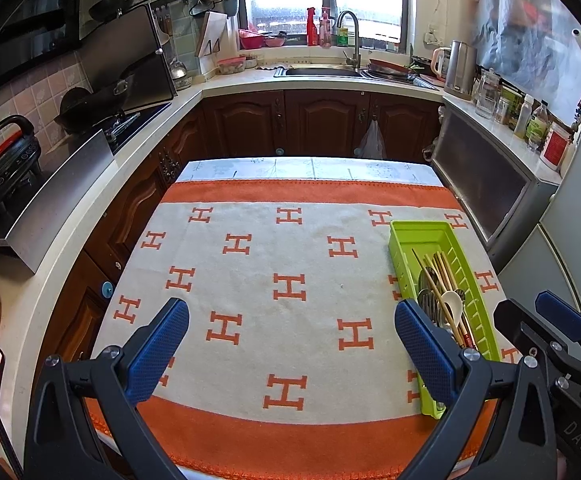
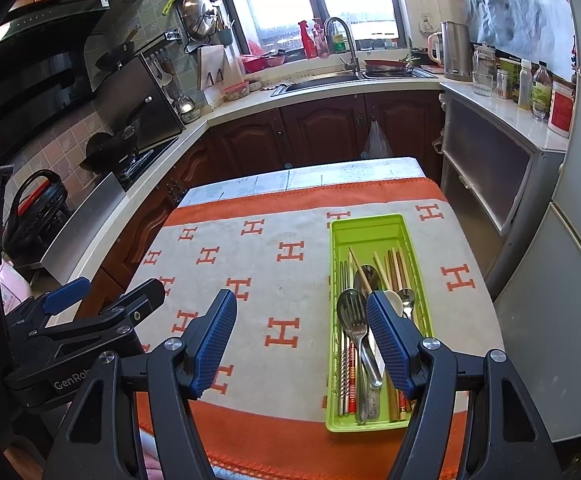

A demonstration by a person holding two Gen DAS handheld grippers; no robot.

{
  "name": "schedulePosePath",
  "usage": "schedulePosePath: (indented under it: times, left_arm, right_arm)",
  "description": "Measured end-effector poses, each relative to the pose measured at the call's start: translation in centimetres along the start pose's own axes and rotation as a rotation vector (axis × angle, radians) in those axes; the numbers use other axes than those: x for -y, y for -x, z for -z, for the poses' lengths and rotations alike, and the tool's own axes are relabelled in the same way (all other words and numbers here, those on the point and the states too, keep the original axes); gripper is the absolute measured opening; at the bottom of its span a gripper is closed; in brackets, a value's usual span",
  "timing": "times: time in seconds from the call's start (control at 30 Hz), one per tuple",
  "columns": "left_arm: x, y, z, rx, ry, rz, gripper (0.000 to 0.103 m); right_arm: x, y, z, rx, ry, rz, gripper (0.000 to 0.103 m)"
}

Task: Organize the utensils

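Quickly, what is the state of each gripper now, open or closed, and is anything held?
Left gripper: open, holding nothing.
Right gripper: open, holding nothing, above the lime-green plastic utensil tray.

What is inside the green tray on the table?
The green tray holds metal spoons, a fork, a white spoon and several chopsticks. The right gripper's finger covers part of them, so an exact count is not possible.

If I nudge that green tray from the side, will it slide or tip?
Probably slide, grudgingly: the green tray is long, low and flat-bottomed, so tipping seems unlikely. The towel may bunch under it. The loose utensils would likely rattle and shift.
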State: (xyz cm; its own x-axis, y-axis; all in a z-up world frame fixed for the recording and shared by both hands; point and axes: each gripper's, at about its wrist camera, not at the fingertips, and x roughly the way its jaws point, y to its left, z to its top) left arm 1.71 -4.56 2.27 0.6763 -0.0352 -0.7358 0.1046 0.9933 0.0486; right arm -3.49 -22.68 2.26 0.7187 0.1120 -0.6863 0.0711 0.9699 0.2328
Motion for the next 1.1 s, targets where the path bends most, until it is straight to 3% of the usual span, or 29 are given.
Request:
schedulePosePath:
  times: [1.1]
  left_arm:
    - [-0.4,1.4,0.5,0.031,-0.021,0.014,0.102]
  right_arm:
    - [-0.3,-0.2,0.8,-0.001,-0.006,0.003,0.069]
